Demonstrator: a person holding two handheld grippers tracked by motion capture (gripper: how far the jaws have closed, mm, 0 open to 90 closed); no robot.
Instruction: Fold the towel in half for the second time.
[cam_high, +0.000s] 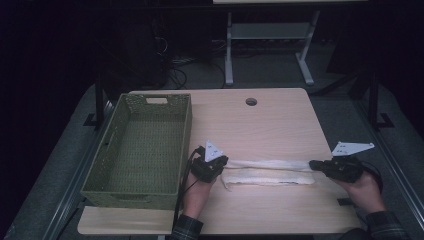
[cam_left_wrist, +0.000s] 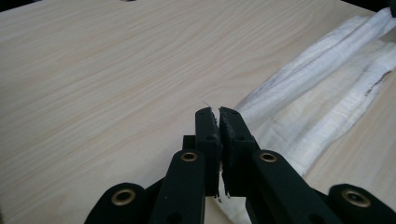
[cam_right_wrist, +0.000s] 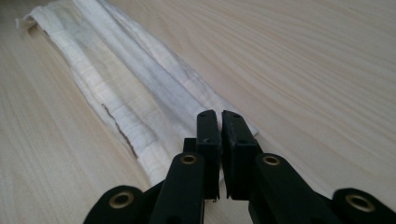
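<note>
A white cloth (cam_high: 267, 172), folded into a long narrow strip, lies across the near half of the wooden table (cam_high: 270, 120), running left to right between the two grippers. The left gripper (cam_high: 220, 167) sits at the strip's left end, and in the left gripper view its jaws are pressed together with a thin edge of the cloth (cam_left_wrist: 317, 98) pinched between them, white fibres showing in the seam. The right gripper (cam_high: 312, 164) sits at the strip's right end; in the right gripper view its jaws are drawn together over the cloth's (cam_right_wrist: 135, 98) near corner, but whether fabric is actually caught between them cannot be made out there. In the high view the upper layer of the cloth stretches taut in a thin line from one gripper to the other, while the thicker folded part lies flat just in front of it. A green woven basket (cam_high: 107, 165) stands along the table's left edge, its near right corner just beside the left gripper, which leaves little room on that side. Beyond the cloth the tabletop is bare wood up to a round cable hole (cam_high: 251, 102) near the far edge. The right hand (cam_high: 365, 192) is close to the table's right edge, and a narrow band of table lies between the cloth and the near edge.
</note>
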